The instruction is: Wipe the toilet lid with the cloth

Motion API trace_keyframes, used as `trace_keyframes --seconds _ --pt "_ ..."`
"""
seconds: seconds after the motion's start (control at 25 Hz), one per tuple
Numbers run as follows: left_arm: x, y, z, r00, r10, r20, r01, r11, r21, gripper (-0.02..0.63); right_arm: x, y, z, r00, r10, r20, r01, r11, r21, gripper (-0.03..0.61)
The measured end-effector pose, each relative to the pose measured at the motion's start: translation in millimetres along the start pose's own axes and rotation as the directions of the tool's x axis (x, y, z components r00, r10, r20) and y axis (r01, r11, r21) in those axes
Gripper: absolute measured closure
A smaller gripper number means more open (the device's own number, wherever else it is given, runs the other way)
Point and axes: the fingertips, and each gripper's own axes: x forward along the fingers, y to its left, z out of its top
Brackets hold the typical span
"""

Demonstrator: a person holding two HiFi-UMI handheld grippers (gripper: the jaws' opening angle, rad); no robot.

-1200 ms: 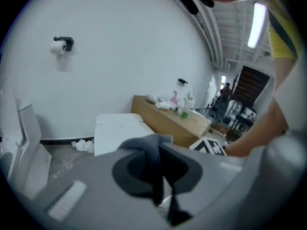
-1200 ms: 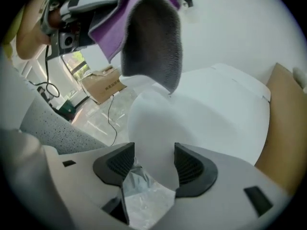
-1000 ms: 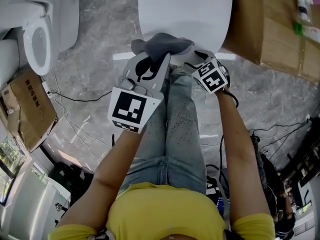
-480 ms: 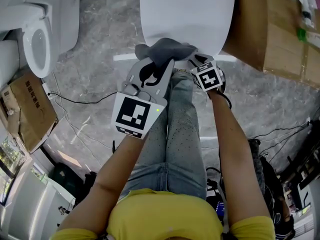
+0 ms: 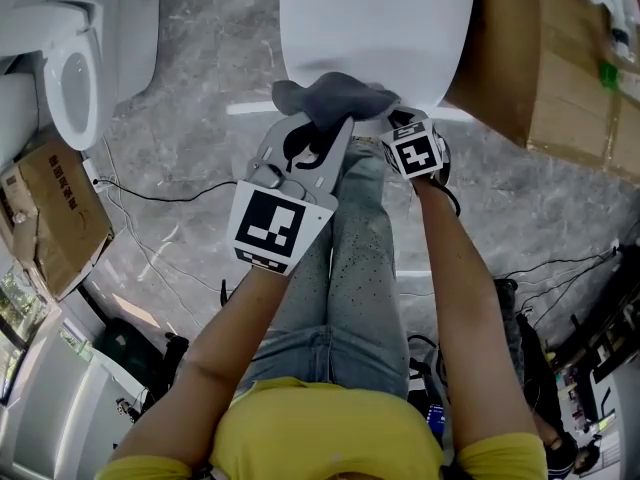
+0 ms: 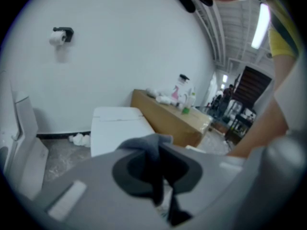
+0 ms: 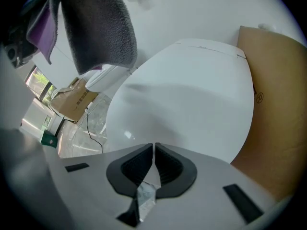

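A white closed toilet lid (image 5: pixel 380 18) fills the top middle of the head view. My left gripper (image 5: pixel 325 128) is shut on a grey cloth (image 5: pixel 335 98), which bunches over the lid's front edge. In the left gripper view the cloth (image 6: pixel 148 150) hangs between the pads, with the lid (image 6: pixel 115 126) beyond. My right gripper (image 5: pixel 395 123) sits just right of the cloth at the lid's front. Its jaws have just been closing and now meet with nothing between them (image 7: pixel 153 162). From there the cloth (image 7: pixel 96 28) hangs at upper left above the lid (image 7: pixel 192 95).
A large cardboard box (image 5: pixel 540 58) stands close against the lid's right side. A second toilet (image 5: pixel 70 68) with an open bowl is at far left, with a smaller box (image 5: pixel 50 218) below it. Cables (image 5: pixel 150 198) trail over the grey marble floor. The person's jeans-clad legs are directly under the grippers.
The right gripper has sunk a little towards the lid's front edge, rolled, and closed its jaws. The left gripper with the cloth has stayed almost still.
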Motion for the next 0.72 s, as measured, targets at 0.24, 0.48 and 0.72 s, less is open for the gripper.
trace_keyframes --seconds 0.24,0.48,0.72 --pt "6 -5 0 1.0 -0.002 -0.011 0.002 1.0 0.007 0.595 -14 0 14 0.993 0.039 0.107 -0.048 0.995 0.084 0.561" --pt "10 -5 5 1.0 0.008 -0.009 -0.008 1.0 0.006 0.595 -60 12 49 0.961 0.012 0.277 -0.039 0.995 0.092 0.563" --pt "18 -8 20 1.0 0.007 0.005 -0.007 1.0 0.017 0.595 -110 7 78 0.909 -0.043 0.414 0.001 0.995 0.099 0.563"
